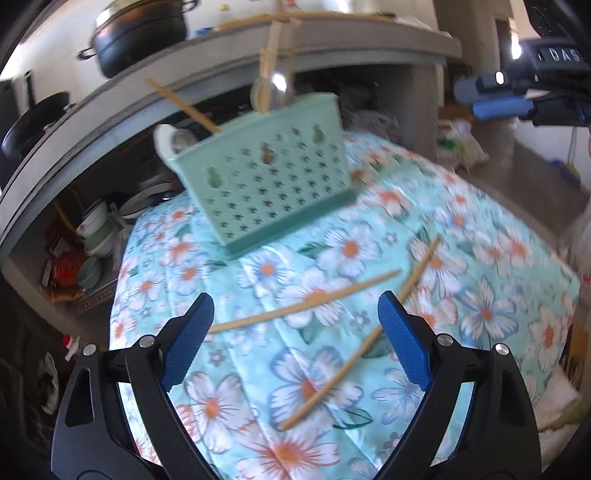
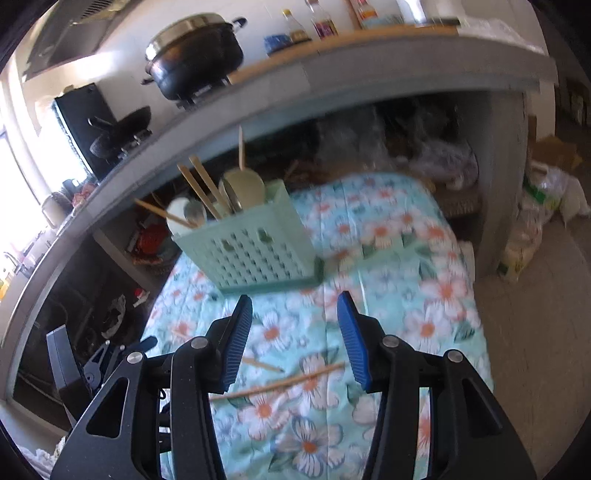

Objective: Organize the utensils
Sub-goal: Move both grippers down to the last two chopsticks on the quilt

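Note:
A mint green perforated basket [image 1: 266,177] [image 2: 255,254] stands on the floral cloth [image 1: 332,424] [image 2: 388,236] at the far side. It holds spoons and wooden chopsticks [image 2: 201,186] that stick out upward. Two loose chopsticks lie on the cloth: one [image 1: 306,306] lies between my left gripper's fingers, and the other [image 1: 369,339] slants past its right finger. My left gripper [image 1: 295,295] is wide open above them. My right gripper [image 2: 295,295] is open with nothing between its pads, just short of the basket. A chopstick [image 2: 280,386] lies on the cloth below it.
Behind the table runs a grey counter [image 2: 369,74] with a black pot [image 1: 136,40] [image 2: 195,62] and bottles [image 2: 321,22]. Stacked bowls [image 1: 96,229] sit on the shelf below it. Plastic bags [image 2: 535,214] lie on the floor at the right.

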{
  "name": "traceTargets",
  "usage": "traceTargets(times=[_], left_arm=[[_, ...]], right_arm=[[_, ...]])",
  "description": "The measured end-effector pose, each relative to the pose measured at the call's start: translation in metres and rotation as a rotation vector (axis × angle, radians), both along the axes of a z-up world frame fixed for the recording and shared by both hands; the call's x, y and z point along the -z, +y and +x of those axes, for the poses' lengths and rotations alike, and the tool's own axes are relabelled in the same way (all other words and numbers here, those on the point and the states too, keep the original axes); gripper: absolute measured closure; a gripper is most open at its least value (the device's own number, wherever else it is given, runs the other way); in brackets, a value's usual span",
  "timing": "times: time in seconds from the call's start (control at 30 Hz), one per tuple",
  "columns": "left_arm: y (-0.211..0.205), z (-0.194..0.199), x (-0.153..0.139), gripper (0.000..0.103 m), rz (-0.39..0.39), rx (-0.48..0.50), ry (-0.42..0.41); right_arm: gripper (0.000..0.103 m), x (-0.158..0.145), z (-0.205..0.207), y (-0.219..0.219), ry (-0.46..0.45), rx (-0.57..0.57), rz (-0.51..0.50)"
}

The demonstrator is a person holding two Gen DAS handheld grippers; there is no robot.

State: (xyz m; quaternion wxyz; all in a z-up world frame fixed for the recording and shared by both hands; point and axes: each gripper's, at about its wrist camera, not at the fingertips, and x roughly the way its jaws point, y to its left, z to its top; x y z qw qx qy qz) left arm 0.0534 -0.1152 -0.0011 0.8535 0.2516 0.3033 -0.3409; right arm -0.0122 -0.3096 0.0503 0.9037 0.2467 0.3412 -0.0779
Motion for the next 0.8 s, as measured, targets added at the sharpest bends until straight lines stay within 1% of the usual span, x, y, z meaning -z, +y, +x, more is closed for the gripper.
traceTargets(times=[0.1,0.13,0.17,0.23,0.33,0.53,0.8], left_arm=[[-0.017,-0.008,0.012,0.017,0.062,0.036,-0.014],[-0.022,-0.01,0.016,0.017,0.082,0.044,-0.024],[-0.026,-0.012,0.019,0.017,0.098,0.049,-0.035],[-0.032,-0.014,0.024,0.017,0.122,0.056,-0.041],[-0.038,-0.016,0.029,0.017,0.138,0.06,-0.034],[-0.044,-0.017,0.033,0.017,0.156,0.06,-0.035],[-0.051,-0.015,0.038,0.017,0.173,0.061,-0.026]], right_arm=[[0.056,0.035,-0.006,0.001,0.091,0.013,0.058],[0.055,0.046,-0.009,0.002,0.117,0.016,0.072],[0.051,0.055,-0.011,0.004,0.139,0.024,0.08],[0.048,0.07,-0.016,0.005,0.165,0.04,0.09],[0.044,0.085,-0.021,0.006,0.196,0.053,0.106],[0.038,0.095,-0.024,0.005,0.222,0.064,0.124],[0.037,0.103,-0.022,0.001,0.236,0.066,0.157]])
